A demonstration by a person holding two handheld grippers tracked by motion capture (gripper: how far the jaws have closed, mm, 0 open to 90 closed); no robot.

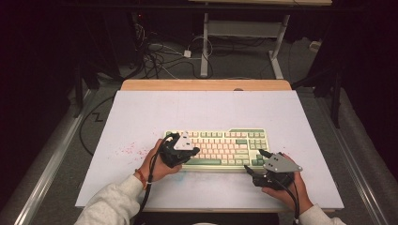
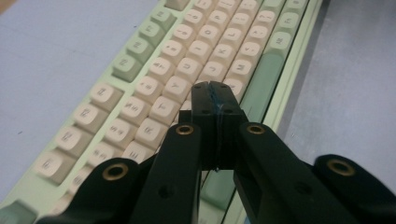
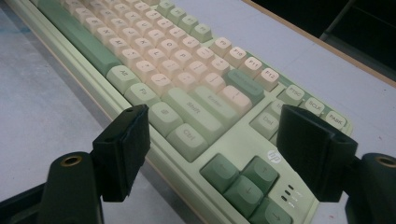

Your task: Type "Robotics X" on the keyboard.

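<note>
Keyboard (image 1: 220, 147), mechanical, cream keycaps with green modifier keys and pale green case; lies flat on the white table top (image 1: 141, 117), its long axis running crosswise, from the left gripper (image 1: 178, 149) to the right gripper (image 1: 259, 161). Nearest item, right gripper: held low at the keyboard's near right corner, jaws spread wide with nothing between them; in the right gripper view the arrow-key cluster (image 3: 245, 179) sits just ahead between the two pads, and the keyboard stretches away to the upper left from there. Left gripper: over the keyboard's left end, jaws pressed together on nothing, tips pointed down at the letter rows; in the left gripper view the closed tips (image 2: 215, 100) hang above the cream keys near the middle letters, with the green space bar (image 2: 266, 79) just to their right. Whether the tips touch a key cannot be told. Judgement: the closed left tips are the nearer tool and look set to press a key, so the next move turns on a short drop straight down onto the cap beneath them; the right gripper stands beside the board, clear of the keys. Farther off: a wooden table edge (image 1: 206, 85) beyond the white top, then cables (image 1: 159, 54) on the floor.
</note>
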